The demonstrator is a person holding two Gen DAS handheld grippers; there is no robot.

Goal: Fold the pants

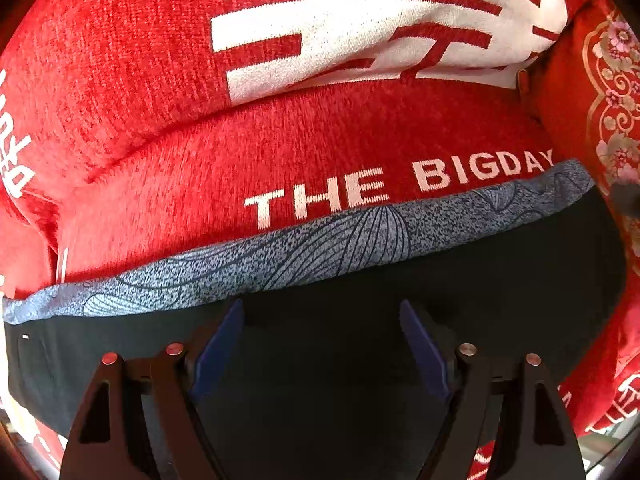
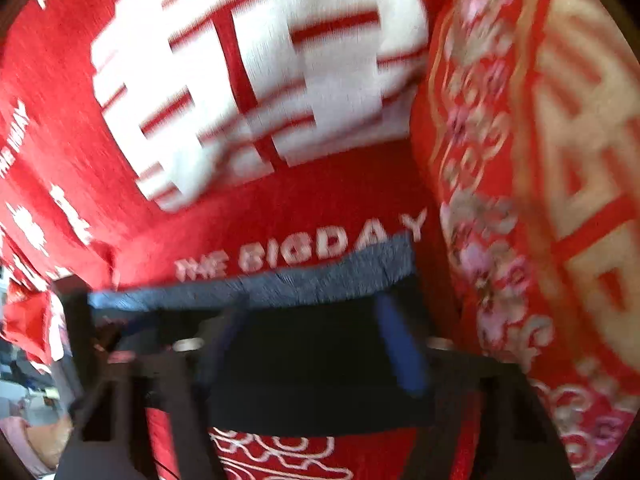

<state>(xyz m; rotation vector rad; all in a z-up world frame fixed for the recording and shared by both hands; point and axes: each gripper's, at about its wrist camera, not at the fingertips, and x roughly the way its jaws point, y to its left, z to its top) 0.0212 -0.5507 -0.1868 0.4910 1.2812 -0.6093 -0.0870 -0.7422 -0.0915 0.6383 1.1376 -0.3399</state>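
The dark pants (image 1: 320,360) lie flat on a red cover (image 1: 280,152), filling the space directly ahead of and beneath the left gripper (image 1: 322,308). Along their far edge, just beyond the fingertips, runs a blue-grey patterned band (image 1: 280,252) with fine leaf lines drawn on it. Past that band the white words "THE BIGDAY" (image 1: 400,184) read across the cover, and further out sits a big white block with red strokes (image 1: 360,32).

The left gripper stands wide open, its two blue pads (image 1: 220,344) set well apart with dark cloth showing between them; it grips nothing, and whether the tips rest on the fabric I cannot tell.

Over to the right wrist view, and it is badly blurred. The right gripper (image 2: 312,312) also shows its blue pads (image 2: 400,352) spread wide, the pants (image 2: 312,380) lying between and under them, the band (image 2: 300,276) just past the tips. No cloth looks pinched, though the smear makes contact impossible to judge. Off to this gripper's right rises a red cushion with gold and pink flowers (image 2: 520,200). Nearer the camera, below the pants' near edge, red fabric with white scrollwork (image 2: 280,456) peeks out.
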